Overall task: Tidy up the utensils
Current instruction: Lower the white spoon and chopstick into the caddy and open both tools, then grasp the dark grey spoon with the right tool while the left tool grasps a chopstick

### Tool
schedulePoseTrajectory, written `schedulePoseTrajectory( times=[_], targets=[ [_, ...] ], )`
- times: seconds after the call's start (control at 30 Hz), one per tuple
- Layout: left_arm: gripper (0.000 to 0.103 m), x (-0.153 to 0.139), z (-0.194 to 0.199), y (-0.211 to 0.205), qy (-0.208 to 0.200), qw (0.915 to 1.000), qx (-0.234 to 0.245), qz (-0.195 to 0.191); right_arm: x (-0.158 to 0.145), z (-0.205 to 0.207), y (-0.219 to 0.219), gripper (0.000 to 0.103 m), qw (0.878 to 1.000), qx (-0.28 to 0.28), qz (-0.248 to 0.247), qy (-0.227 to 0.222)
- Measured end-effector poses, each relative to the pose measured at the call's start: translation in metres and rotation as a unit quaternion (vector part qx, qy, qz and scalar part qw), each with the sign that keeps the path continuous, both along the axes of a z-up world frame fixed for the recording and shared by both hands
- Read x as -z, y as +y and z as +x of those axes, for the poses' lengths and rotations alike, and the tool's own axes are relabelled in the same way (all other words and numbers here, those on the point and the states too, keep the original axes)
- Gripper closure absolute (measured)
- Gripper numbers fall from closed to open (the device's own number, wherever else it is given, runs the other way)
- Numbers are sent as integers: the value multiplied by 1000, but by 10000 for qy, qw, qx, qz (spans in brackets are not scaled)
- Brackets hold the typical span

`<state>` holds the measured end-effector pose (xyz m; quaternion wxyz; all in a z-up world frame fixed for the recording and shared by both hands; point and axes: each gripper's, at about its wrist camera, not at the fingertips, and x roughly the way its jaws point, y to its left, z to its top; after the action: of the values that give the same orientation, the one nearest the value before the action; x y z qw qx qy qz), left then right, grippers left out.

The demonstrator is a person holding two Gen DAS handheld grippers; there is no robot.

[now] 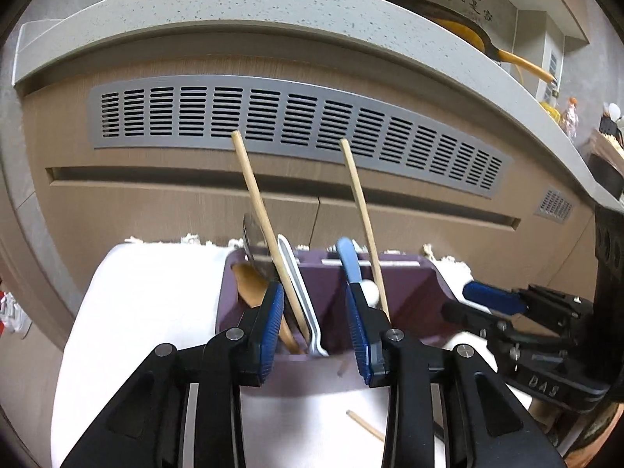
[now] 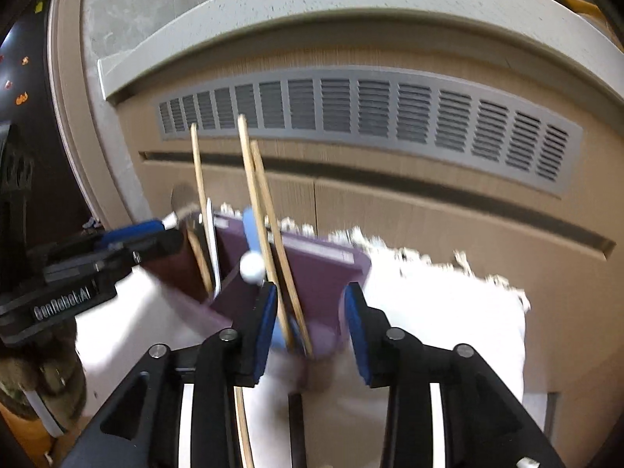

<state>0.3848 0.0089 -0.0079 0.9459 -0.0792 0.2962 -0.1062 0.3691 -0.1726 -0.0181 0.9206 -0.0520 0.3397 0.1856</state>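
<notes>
Utensils stand in purple holder on white cloth over bench: chopsticks, wooden spoon, white-handled piece, blue-handled piece. We see left gripper with fingers spread, holding nothing, at holder's near wall. Right gripper likewise released, two chopsticks leaning between its fingers. Stray chopstick lies near. Risk, we judge: fingers nudging holder, tipping leaning sticks out.

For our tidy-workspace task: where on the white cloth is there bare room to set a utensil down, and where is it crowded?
Bare white cloth lies left of the purple utensil holder, and more to its right. In front, between the grippers, it is crowded: a loose chopstick lies there. The holder's compartments are full.
</notes>
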Motion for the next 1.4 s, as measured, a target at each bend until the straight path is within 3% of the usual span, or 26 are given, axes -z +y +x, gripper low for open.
schedulePoseTrajectory(
  times=[0.17,0.33,0.5,0.67,0.87,1.1,1.2,1.3,1.37,1.4],
  targets=[
    [67,-4,-22,-9,26,9999,15,156,22,-34,-13,44,9994,-30,-86,319],
    [55,-1,-44,-18,125,9994,46,304,49,-67,-23,41,9977,-6,-244,631],
    [53,6,-64,-23,269,9989,46,387,73,-87,-32,41,9949,212,-590,795],
    [46,32,-82,-11,777,9968,-110,162,83,-93,-40,35,9921,538,-867,723],
    [45,68,-95,0,1491,9887,-137,-36,95,-95,-36,29,9909,479,-760,1005],
    [45,75,-94,-9,1665,9860,-72,-62,91,-116,-12,24,9918,-284,-238,1223],
    [45,75,-90,-23,1689,9856,96,14,84,-122,-11,15,9945,-243,-310,975],
    [46,81,-82,-41,1844,9824,271,126,84,-124,-17,13,9950,-85,-368,928],
    [51,88,-73,-50,2012,9789,247,272,87,-124,-23,13,9945,8,-369,984],
    [60,92,-69,-52,2092,9771,218,312,89,-124,-26,13,9942,57,-370,1011]
  ],
)
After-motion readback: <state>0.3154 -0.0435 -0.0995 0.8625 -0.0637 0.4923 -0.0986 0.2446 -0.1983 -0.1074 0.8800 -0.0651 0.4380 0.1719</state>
